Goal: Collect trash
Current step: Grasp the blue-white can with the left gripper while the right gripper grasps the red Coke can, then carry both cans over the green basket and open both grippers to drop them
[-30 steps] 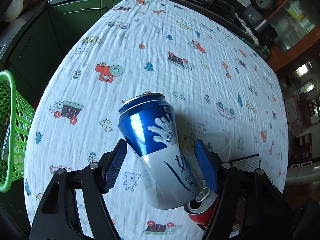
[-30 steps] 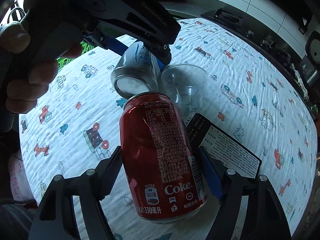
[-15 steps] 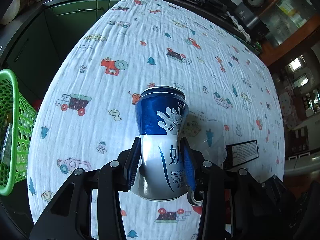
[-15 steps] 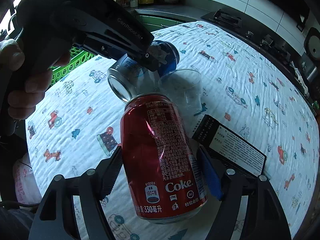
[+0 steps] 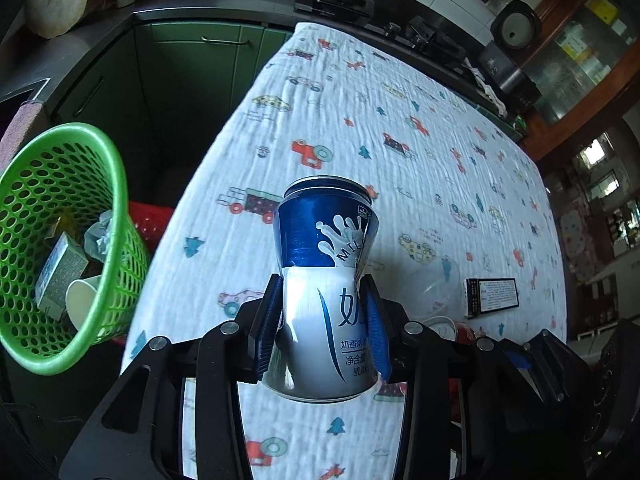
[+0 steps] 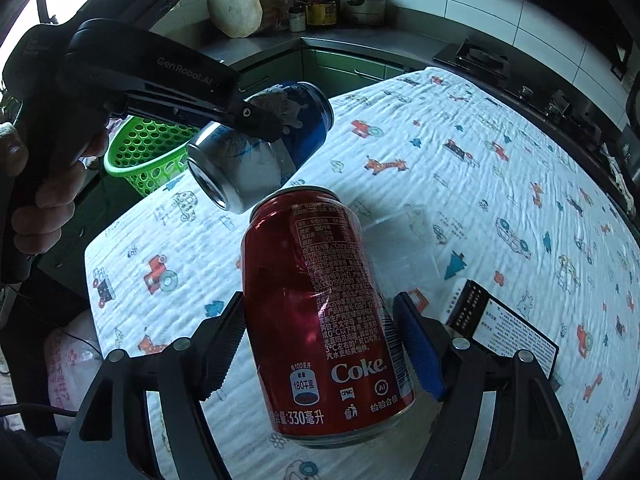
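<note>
Aluminium cans lifted, basket next

Left gripper (image 5: 324, 320) squeezes the dented blue-and-white milk can (image 5: 324, 276); right gripper (image 6: 320, 344) clamps the red Coke can (image 6: 320, 304). Both hang above the table (image 5: 400, 128), not yet in the green basket (image 5: 116, 184), which already holds scraps. Clear cup (image 6: 404, 236) and black box (image 6: 504, 328) remain.

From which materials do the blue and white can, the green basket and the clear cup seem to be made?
Blue and white milk can: thin metal, probably aluminium; glossy print, dented at its waist.
Green basket: moulded plastic, perforated wall, slight sheen.
Clear cup: see-through, likely thin plastic; glass cannot be excluded.
</note>
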The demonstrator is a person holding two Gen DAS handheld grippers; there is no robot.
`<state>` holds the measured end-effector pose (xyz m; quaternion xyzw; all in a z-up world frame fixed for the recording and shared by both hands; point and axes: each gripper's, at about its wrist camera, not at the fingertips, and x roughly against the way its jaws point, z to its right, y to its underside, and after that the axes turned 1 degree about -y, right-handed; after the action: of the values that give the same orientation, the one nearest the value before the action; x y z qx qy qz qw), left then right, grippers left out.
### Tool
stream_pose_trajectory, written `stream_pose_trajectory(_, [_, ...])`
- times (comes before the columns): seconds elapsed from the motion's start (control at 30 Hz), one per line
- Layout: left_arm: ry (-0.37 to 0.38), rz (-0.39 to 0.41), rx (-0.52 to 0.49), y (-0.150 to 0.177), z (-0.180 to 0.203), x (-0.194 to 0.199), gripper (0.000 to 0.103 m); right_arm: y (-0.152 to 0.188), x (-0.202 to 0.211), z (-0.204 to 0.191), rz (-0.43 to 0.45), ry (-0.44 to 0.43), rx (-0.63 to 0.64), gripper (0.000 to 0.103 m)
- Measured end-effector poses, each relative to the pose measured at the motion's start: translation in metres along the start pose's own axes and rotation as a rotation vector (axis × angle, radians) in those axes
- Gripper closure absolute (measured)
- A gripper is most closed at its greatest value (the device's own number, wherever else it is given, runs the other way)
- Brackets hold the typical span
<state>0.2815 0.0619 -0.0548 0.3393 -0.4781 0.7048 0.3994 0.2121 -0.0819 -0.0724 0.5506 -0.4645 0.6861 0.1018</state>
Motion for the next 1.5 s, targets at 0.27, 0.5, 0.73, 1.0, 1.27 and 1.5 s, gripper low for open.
stream_pose_trajectory(0.27, [-0.081,0.075,0.081,-0.006,-0.063,0.039,0.064,-0.030,-0.007,-0.032,0.030,-0.048,0.052,0.032])
stream_pose_trajectory(0.5, [-0.195,0.096,0.134,-0.010,-0.121,0.056,0.064,-0.062,-0.014,-0.061,0.057,-0.094,0.080,0.032])
stream_pose_trajectory(0.73, [-0.265,0.088,0.211,-0.012,-0.181,0.057,0.064,-0.098,-0.027,-0.090,0.079,-0.132,0.113,0.031])
stream_pose_trajectory(1.0, [-0.313,0.082,0.279,-0.010,-0.233,0.055,0.064,-0.142,-0.054,-0.120,0.086,-0.167,0.136,0.031])
stream_pose_trajectory(1.27, [-0.340,0.071,0.322,0.001,-0.269,0.053,0.063,-0.179,-0.093,-0.151,0.077,-0.199,0.152,0.031])
stream_pose_trajectory(1.5, [-0.331,0.086,0.362,0.007,-0.288,0.059,0.056,-0.201,-0.125,-0.172,0.061,-0.216,0.160,0.031])
